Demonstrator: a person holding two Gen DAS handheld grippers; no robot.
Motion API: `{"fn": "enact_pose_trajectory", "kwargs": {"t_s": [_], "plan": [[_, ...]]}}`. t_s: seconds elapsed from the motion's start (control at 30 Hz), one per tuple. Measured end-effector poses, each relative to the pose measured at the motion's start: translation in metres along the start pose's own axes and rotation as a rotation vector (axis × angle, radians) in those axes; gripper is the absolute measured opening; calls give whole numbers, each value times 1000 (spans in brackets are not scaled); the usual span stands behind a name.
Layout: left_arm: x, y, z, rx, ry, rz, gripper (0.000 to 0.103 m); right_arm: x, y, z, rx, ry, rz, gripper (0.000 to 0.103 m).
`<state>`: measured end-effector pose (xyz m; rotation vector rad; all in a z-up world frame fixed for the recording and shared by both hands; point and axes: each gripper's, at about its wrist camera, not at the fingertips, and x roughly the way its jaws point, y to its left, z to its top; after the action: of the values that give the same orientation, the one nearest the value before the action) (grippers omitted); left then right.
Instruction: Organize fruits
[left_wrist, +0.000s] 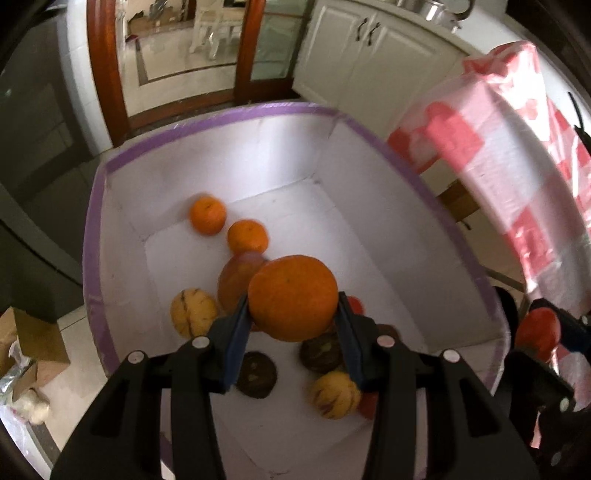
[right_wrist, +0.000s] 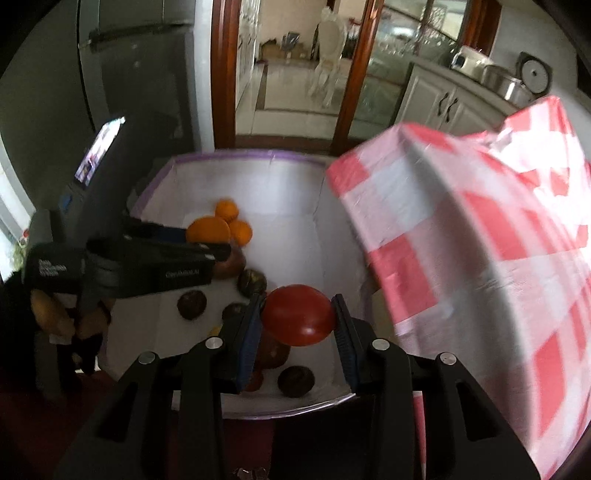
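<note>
Nearest the lens in the left wrist view, the black left gripper (left_wrist: 293, 314) with blue pads pinches a large round orange (left_wrist: 293, 297) at the centre of the frame, held above the open white foam box with a purple taped rim (left_wrist: 236, 110). Inside the box, two small round oranges (left_wrist: 207, 215) sit at upper left of its floor, an orange-red rounded fruit (left_wrist: 236, 280) lies just behind the held orange, and two pale yellow fruits with dark stripes (left_wrist: 192, 312) lie left and lower centre among dark brown round fruits (left_wrist: 255, 374). A red-and-white checked plastic cover (left_wrist: 517, 177) fills the right side, and white cabinet doors (left_wrist: 369, 55) stand at the top.

In the right wrist view, the black right gripper (right_wrist: 297, 321) pinches a smooth red tomato-like fruit (right_wrist: 298, 314) at lower centre, over the near rim of the same box. The left gripper appears at middle left, reaching over the box with its orange, a person's hand (right_wrist: 66, 317) below it.
</note>
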<state>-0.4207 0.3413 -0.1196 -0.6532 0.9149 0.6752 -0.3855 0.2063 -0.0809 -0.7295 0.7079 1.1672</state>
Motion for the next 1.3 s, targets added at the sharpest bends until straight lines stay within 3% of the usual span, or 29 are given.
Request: {"fn": "enact_pose_trajectory", "kwargs": {"t_s": [0.27, 0.57, 0.63, 0.7, 0.83, 0.9, 1.0, 1.07, 1.2, 1.3], "plan": [[5, 8, -2, -23, 13, 34, 45, 35, 11, -5, -49, 92, 39, 38], [6, 13, -1, -47, 10, 31, 47, 43, 7, -8, -35, 122, 24, 39], [2, 12, -1, -41, -12, 34, 47, 44, 5, -7, -28, 110, 18, 46], [-3, 13, 0, -36, -41, 45, 55, 42, 4, -4, -19, 89, 13, 66], [-12, 17, 3, -52, -87, 60, 65, 34, 1, -1, -17, 65, -2, 69], [-20, 20, 6, -67, -125, 48, 71, 30, -3, 0, -7, 54, -6, 76], [-41, 20, 13, -67, -234, 32, 86, 22, -9, 3, 20, 36, 11, 82], [-61, 17, 19, -45, -332, 28, 101, 18, -12, 7, 42, 19, 26, 86], [-92, 10, 33, -4, -463, 13, 101, 2, -16, 15, 70, -15, 69, 87], [-105, 1, 46, 26, -472, 78, 101, -10, -19, 20, 86, -36, 88, 87]]}}
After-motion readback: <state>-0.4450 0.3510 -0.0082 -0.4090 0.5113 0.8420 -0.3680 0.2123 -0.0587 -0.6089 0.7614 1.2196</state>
